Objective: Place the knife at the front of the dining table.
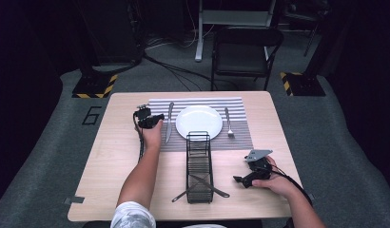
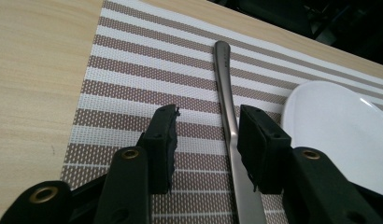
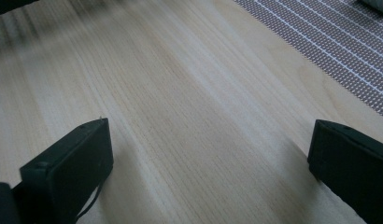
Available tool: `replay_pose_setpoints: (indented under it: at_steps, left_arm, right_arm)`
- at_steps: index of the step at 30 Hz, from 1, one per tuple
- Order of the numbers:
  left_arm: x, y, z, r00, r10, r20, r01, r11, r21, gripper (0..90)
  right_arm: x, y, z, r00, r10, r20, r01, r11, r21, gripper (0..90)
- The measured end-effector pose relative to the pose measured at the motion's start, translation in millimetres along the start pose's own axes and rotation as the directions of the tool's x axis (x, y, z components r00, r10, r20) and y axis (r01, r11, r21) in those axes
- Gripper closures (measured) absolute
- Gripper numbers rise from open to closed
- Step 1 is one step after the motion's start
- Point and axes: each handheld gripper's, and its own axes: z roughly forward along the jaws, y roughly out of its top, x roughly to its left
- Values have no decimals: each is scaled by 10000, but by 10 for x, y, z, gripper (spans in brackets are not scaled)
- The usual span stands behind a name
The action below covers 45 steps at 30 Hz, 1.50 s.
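Plainly, surface: a pale wooden table [image 1: 112, 156] with a striped placemat [image 1: 240, 137] along its far edge, about the middle.
Room: grey carpet around the table, a dark folding chair [image 1: 243, 52] beyond the far edge, black stands with yellow-and-black striped bases [image 1: 93, 88] off both far corners, cables on the floor.
On the placemat: a white plate [image 1: 199, 121] at its centre, a fork [image 1: 228, 123] just right of the plate, a knife [image 1: 169, 122] just left of it, lying lengthwise from the far edge toward the near edge.
Rack: a black wire rack [image 1: 199, 166] runs from the near rim of the plate toward the near edge of the table; two more pieces of cutlery [image 1: 207, 186] lie crossed through its near end.
Hard to make out: what kind of cutlery the two crossed pieces are; the plate's near rim sits behind the rack.
Cut off: in the left gripper view the knife's near end runs out of the bottom of the picture, and the plate is cropped at the right.
Left gripper [image 1: 148, 118]: above the placemat's left part, jaws apart on either side of the knife [image 2: 229, 116], pads not pressing it; the knife lies flat on the mat.
Left arm: forearm stretched from the near edge toward the far edge.
Right gripper [image 1: 252, 172]: near the table's right near corner, jaws wide apart over bare wood, holding nothing.
Right hand [image 1: 276, 183]: low by the tabletop, wrist coming in from the near right corner.
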Motion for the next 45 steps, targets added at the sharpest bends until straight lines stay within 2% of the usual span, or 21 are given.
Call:
replay_pose_setpoints:
  at_steps: [4,5,8,11,15,22,25,26,28,30,31,38,40,42,44,45]
  left_arm:
    - [-41,34,-122,9971,722,233,-725,9973,150,539]
    - [-60,41,-148,9966,786,252,-789,9968,138,536]
    - [-124,79,-269,9907,1283,447,-1283,9917,-22,529]
    - [-187,114,-395,9837,1648,714,-1640,9863,-171,521]
    - [-249,159,-565,9703,2201,999,-2175,9754,-365,509]
    - [-284,217,-821,9565,2617,1288,-2558,9648,-605,500]
    - [-287,234,-925,9476,2936,1260,-2874,9556,-655,496]
    - [-292,234,-954,9466,2957,1283,-2886,9548,-708,496]
    - [-289,234,-1021,9384,3200,1303,-3130,9470,-719,494]
    - [-288,224,-1093,9342,3310,1328,-3227,9431,-804,491]
    - [-290,213,-1125,9348,3293,1333,-3189,9432,-931,491]
    - [-248,114,-1345,9162,3658,1636,-3565,9305,-840,487]
    - [-238,76,-1389,9120,3752,1660,-3662,9268,-834,486]
    - [-222,42,-1434,9052,3911,1665,-3835,9203,-766,485]
    - [-209,5,-1461,9024,3943,1735,-3874,9190,-736,483]
    - [-199,-15,-1482,8990,4007,1770,-3952,9162,-666,481]
  right_arm:
    - [-2,3,0,10000,-2,-39,2,10000,36,0]
    - [-2,3,0,10000,-1,-35,1,10000,36,0]
    - [-2,3,0,10000,-1,-32,1,10000,40,0]
    - [-2,3,0,10000,0,-35,0,10000,37,0]
    - [-2,2,1,10000,-2,-29,2,10000,25,0]
    - [-2,2,0,10000,-2,-31,2,10000,34,0]
    - [-1,2,1,10000,-1,-22,2,10000,21,0]
    - [-2,2,0,10000,0,-28,0,10000,29,0]
    - [-1,2,1,10000,-1,-20,1,10000,26,0]
    - [-1,2,2,10000,3,-13,-3,10000,6,0]
    - [-2,2,0,10000,-1,-32,1,10000,35,0]
    - [-1,2,1,10000,0,-23,0,10000,23,0]
    - [-1,2,1,10000,0,-18,0,10000,25,0]
    - [-4,2,2,10000,-38,-20,38,10000,0,0]
    - [-9,3,5,9999,-110,-5,110,9999,-33,0]
    - [-7,2,4,10000,-75,-12,75,10000,-28,0]
